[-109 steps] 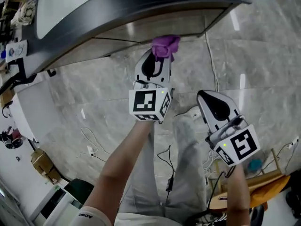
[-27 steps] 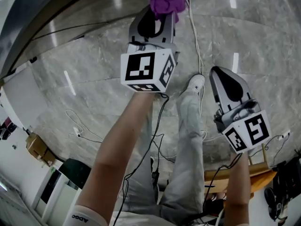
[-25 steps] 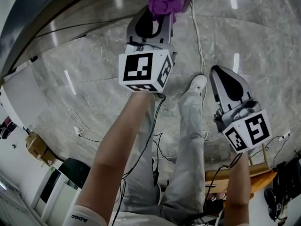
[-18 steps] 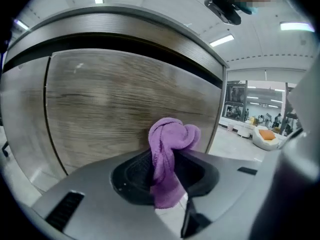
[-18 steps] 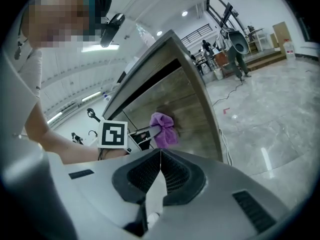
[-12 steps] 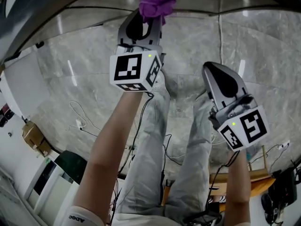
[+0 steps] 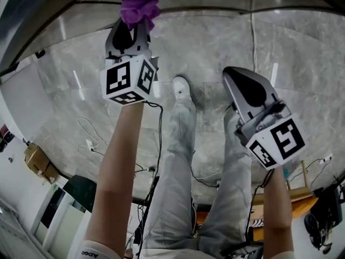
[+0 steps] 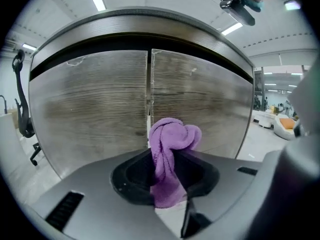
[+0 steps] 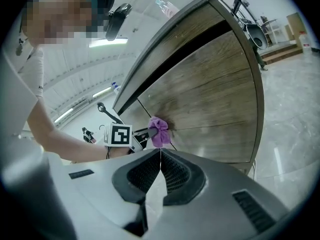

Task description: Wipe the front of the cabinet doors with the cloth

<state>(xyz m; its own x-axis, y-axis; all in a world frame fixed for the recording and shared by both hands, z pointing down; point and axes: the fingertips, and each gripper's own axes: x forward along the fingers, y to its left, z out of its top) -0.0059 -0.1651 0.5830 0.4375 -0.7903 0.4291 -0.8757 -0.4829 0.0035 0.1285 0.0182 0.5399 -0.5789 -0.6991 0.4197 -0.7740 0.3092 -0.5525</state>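
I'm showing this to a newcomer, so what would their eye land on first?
The bright purple cloth, pinched in the left gripper, sits at the seam between the two wood-grain cabinet doors. The right gripper is held apart over the marble floor, its fingers together and empty.

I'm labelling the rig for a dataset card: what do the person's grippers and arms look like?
The left gripper and right gripper have grey-and-black shells, each with a white cube of black square markers. A black cable trails from the left one. The arms are bare; the left shows a short white sleeve.
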